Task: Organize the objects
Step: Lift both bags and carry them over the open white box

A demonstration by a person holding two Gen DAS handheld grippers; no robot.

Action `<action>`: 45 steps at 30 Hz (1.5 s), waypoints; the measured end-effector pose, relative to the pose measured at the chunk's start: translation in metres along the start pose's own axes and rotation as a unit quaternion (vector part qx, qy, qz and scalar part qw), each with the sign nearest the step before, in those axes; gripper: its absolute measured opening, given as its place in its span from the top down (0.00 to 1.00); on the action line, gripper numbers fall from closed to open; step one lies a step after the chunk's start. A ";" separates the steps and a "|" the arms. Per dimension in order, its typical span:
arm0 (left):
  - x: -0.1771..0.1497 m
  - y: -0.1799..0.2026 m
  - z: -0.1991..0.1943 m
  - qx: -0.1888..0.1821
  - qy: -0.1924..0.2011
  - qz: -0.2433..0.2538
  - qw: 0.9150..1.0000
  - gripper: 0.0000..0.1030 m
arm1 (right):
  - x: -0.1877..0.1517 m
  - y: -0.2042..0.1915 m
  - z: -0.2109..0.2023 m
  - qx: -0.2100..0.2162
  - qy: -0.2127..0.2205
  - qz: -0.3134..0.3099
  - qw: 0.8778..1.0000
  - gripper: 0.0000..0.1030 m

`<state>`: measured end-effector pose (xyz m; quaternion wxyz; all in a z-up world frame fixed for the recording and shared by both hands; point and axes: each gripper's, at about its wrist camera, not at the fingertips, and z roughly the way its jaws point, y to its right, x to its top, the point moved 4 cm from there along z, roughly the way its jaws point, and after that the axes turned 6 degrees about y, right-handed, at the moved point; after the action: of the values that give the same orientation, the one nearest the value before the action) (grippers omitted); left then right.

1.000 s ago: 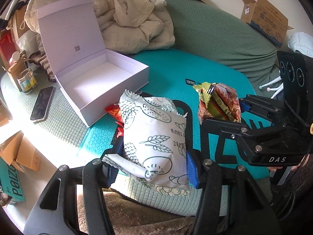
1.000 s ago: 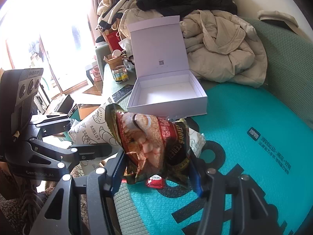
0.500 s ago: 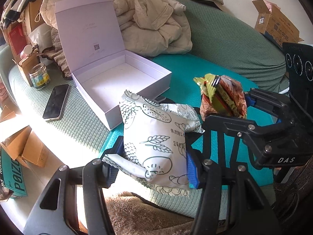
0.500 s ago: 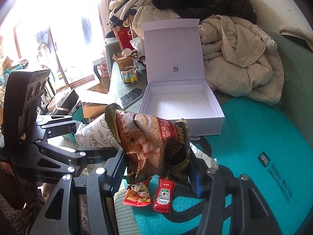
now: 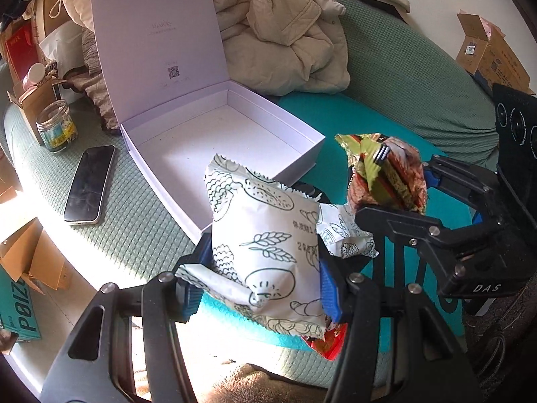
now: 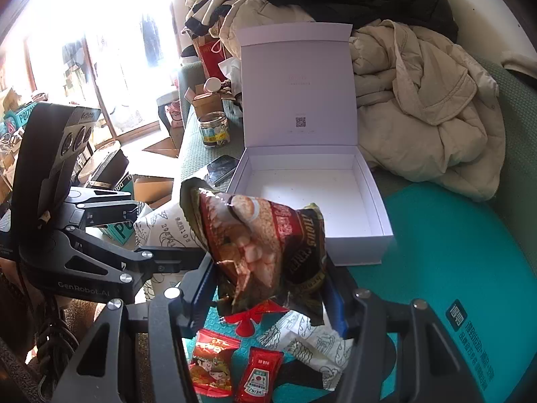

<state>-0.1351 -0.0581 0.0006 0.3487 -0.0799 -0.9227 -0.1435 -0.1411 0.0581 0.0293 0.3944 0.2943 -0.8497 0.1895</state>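
My left gripper [image 5: 261,268] is shut on a white snack bag [image 5: 265,241] printed with bread drawings, held upright just in front of the open white box [image 5: 302,134]. My right gripper [image 6: 268,278] is shut on a dark red snack bag [image 6: 265,241], also near the box [image 6: 382,208], whose lid stands up at the back. The right gripper with its red bag [image 5: 386,174] shows at the right of the left wrist view. Below the right gripper lie another white bag [image 6: 319,339], a red snack packet [image 6: 211,366] and a ketchup sachet [image 6: 258,376] on the teal mat [image 6: 453,252].
A phone [image 5: 89,184] and a glass jar [image 5: 57,127] lie left of the box on the green sofa cover [image 5: 134,228]. A beige jacket [image 5: 285,33] is heaped behind the box. Cardboard boxes [image 5: 490,53] sit at the far right and on the floor at left.
Both grippers have carried their bags across toward the white box, which now looms larger and nearer in both views. The small packets on the mat have come into the right wrist view.
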 end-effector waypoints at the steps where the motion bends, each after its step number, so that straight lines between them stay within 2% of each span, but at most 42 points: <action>1: 0.003 -0.001 0.003 0.001 0.000 0.002 1.000 0.47 | 0.004 0.002 0.003 -0.002 0.001 -0.004 1.000 0.44; 12: 0.043 -0.019 0.031 0.008 0.006 0.006 1.000 0.47 | 0.040 0.025 0.034 -0.002 0.017 -0.031 0.999 0.44; 22: 0.078 -0.047 0.058 0.032 0.021 -0.009 0.999 0.47 | 0.068 0.047 0.069 -0.001 0.027 -0.042 0.999 0.44; 35: 0.102 -0.078 0.104 0.081 0.001 -0.011 0.997 0.47 | 0.083 0.067 0.128 -0.005 -0.005 -0.065 0.998 0.44; 45: 0.111 -0.085 0.141 0.103 -0.018 0.016 0.994 0.47 | 0.087 0.081 0.165 -0.012 -0.043 -0.091 0.995 0.44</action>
<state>-0.3263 -0.0883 -0.0437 0.3406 -0.0609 -0.9374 -0.0406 -0.3307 -0.0029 -0.0119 0.3770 0.3739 -0.8373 0.1300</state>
